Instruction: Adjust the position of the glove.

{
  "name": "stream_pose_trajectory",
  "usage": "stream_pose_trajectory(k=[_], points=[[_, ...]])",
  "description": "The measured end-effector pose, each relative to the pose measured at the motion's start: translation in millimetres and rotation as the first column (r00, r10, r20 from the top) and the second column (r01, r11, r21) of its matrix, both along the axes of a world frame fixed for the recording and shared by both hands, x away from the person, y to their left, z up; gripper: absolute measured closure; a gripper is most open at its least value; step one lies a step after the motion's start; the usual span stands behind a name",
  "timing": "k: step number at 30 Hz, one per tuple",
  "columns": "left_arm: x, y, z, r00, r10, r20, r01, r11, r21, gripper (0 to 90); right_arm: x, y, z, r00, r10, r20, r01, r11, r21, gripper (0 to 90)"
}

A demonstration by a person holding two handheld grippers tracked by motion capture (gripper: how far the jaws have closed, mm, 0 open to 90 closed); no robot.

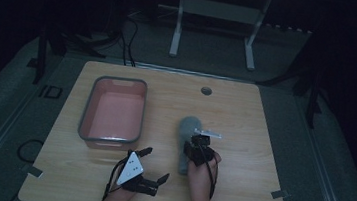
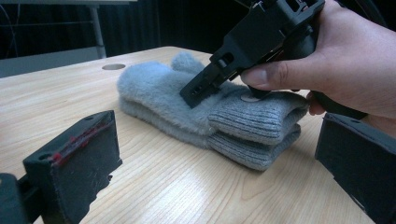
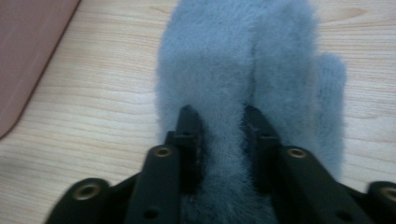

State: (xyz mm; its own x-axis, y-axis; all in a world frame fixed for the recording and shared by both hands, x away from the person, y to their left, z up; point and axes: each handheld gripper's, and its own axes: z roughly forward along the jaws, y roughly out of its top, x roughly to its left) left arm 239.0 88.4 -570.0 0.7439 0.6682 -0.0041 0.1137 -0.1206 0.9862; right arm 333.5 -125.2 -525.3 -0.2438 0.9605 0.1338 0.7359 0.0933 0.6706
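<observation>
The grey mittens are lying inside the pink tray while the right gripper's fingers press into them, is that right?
Not quite: the grey mittens lie on the bare table, beside the pink tray, as the high view shows. The right gripper does have its fingers pressed into the fleece.

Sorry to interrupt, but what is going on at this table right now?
A person holds a gripper in each hand. The right gripper presses down into a stacked pair of grey mittens on the wooden table, a fold of fleece between its jaws. The left gripper rests open nearby. A pink bin sits to the left.
</observation>
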Motion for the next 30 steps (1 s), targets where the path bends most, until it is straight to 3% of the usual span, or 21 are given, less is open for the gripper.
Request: stream_pose_trajectory(k=[3,5,8,9,11,14,16,18,20,22,24,25,26,27,28,29,30], points=[[0.0,0.1,0.0,1.0,-0.001,0.0,0.001,1.0,0.0,0.2,-0.6,-0.2,2.0,0.9996,0.029,-0.005,-0.029,0.9995,0.01,59.3],[0.2,0.2,0.0,1.0,-0.002,-0.002,0.002,1.0,-0.002,0.2,-1.8,-1.2,9.3,0.9982,0.06,-0.004,-0.06,0.998,0.018,58.1],[0.2,0.1,0.0,1.0,-0.003,-0.001,0.003,1.0,-0.001,0.2,-1.4,-7.9,22.4,0.9925,0.122,0.012,-0.122,0.9915,0.044,49.3],[0.0,-0.1,0.0,1.0,-0.002,0.001,0.002,1.0,0.002,0.2,-1.0,-12.1,26.2,0.9898,0.141,0.022,-0.142,0.989,0.041,46.4],[-0.1,-0.3,0.0,1.0,-0.001,0.003,0.001,1.0,0.003,0.2,0.9,-23.9,32.5,0.9835,0.177,0.038,-0.18,0.9798,0.087,41.4],[-0.1,-0.8,0.1,1.0,0.003,0.005,-0.003,1.0,0.009,0.2,2.3,-41.8,41.5,0.9792,0.188,0.075,-0.195,0.9765,0.092,30.1],[0.4,-0.7,0.2,1.0,0.008,0.001,-0.008,0.9999,0.009,0.2,4.2,-51.4,46.2,0.9671,0.234,0.101,-0.24,0.969,0.058,12.9],[1.6,-0.4,0.3,0.9999,0.015,-0.008,-0.015,0.9999,0.005,0.2,6.1,-60.2,48.6,0.9489,0.293,0.118,-0.297,0.9548,0.019,13.1],[2.2,0.0,0.3,0.9998,0.019,-0.01,-0.019,0.9998,0.0,0.2,6.9,-63.6,49.5,0.9445,0.304,0.125,-0.307,0.9518,0.004,13.1],[4.3,0.4,0.6,0.9989,0.041,-0.021,-0.041,0.9992,0.003,0.2,9.1,-71.2,47.3,0.9069,0.39,0.16,-0.398,0.9173,0.019,13.0],[4.4,-1.5,1.1,0.9981,0.057,-0.023,-0.057,0.9979,0.031,0.2,9.7,-77.9,42.5,0.8703,0.432,0.236,-0.436,0.8992,-0.042,17.7],[5.1,-3.2,1.9,0.998,0.056,-0.031,-0.054,0.9966,0.062,0.2,10.8,-82.6,40.3,0.8555,0.451,0.254,-0.449,0.8907,-0.071,19.3],[5.7,-4.8,2.4,0.9981,0.058,-0.022,-0.056,0.9948,0.085,0.2,12.3,-88.5,38.0,0.8454,0.461,0.269,-0.464,0.884,-0.059,19.3],[5.6,-6.9,4.6,0.9974,0.072,-0.007,-0.071,0.9909,0.115,0.2,14.0,-93.2,36.1,0.8383,0.474,0.27,-0.483,0.8748,-0.033,19.3],[5.6,-7.8,7.0,0.9969,0.079,-0.001,-0.078,0.99,0.118,0.2,16.4,-100.4,32.4,0.8441,0.476,0.246,-0.49,0.8715,-0.004,19.3],[6.4,-7.6,10.0,0.9963,0.086,0.001,-0.085,0.9904,0.108,0.2,17.2,-105.0,29.9,0.8561,0.468,0.22,-0.479,0.8777,-0.001,19.3],[7.9,-7.3,13.1,0.9952,0.098,-0.007,-0.097,0.9911,0.091,0.2,17.4,-109.6,27.6,0.8614,0.462,0.211,-0.473,0.881,0.003,19.2]])
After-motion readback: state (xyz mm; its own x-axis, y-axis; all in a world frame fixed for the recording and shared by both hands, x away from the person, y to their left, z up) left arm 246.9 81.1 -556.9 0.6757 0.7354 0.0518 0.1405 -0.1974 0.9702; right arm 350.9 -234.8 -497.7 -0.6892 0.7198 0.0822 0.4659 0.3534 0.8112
